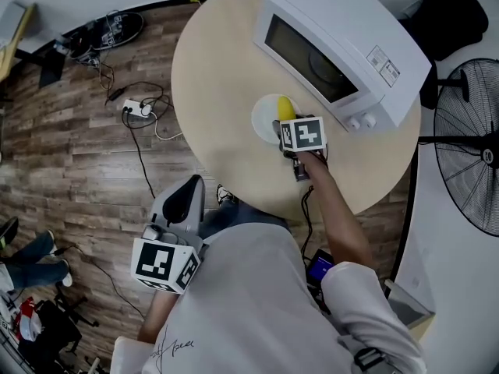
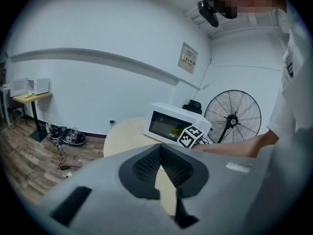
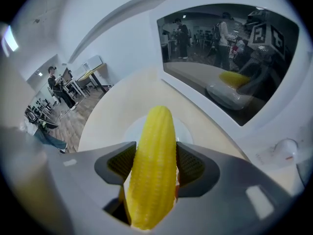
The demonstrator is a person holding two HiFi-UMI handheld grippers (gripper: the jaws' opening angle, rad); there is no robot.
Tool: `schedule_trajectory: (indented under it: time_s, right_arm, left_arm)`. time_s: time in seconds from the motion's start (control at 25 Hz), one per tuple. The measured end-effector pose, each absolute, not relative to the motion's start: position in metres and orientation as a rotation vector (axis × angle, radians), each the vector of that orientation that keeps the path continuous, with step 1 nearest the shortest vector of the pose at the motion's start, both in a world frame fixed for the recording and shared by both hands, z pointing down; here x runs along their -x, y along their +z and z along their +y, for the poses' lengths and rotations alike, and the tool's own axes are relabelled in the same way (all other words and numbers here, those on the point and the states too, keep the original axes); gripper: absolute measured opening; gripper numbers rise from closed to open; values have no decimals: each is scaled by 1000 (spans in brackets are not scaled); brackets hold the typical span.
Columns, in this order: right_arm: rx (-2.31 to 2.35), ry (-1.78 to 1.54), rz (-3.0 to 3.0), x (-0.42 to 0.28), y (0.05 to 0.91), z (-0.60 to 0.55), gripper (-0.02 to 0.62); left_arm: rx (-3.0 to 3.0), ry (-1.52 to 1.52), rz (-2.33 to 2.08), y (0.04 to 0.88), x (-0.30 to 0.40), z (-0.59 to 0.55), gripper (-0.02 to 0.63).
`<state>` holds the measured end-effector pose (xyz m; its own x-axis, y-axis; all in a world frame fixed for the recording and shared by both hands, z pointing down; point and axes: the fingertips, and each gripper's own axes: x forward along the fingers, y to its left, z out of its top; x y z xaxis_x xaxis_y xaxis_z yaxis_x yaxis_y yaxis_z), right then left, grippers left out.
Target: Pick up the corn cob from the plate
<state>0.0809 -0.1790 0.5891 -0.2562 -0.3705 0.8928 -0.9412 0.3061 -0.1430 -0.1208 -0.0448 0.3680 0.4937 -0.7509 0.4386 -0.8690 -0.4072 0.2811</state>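
Right tool (image 3: pixel 155 155) gripping, left tool (image 2: pixel 160 151) seemingly closed

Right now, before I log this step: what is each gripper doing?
Left gripper: closed, nothing between its jaws.
Right gripper: closed on the corn cob.

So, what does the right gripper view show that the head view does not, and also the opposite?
Only the right gripper view: the right claw's pads pressing both sides of the corn cob, and the cob's reflection in the microwave door. Only the head view: the fan, the power strip on the floor, and the left claw held low beside the person. Both: the corn cob, the white plate, the round table and the microwave.
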Motion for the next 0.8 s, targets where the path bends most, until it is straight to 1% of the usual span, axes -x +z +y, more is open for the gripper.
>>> schedule_trajectory:
  time_s: [0.8]
  right_arm:
    - [-1251, 922, -1833, -91, 559, -158, 267]
  left_arm:
    - [-2312, 319, -1292, 361, 114, -35, 0]
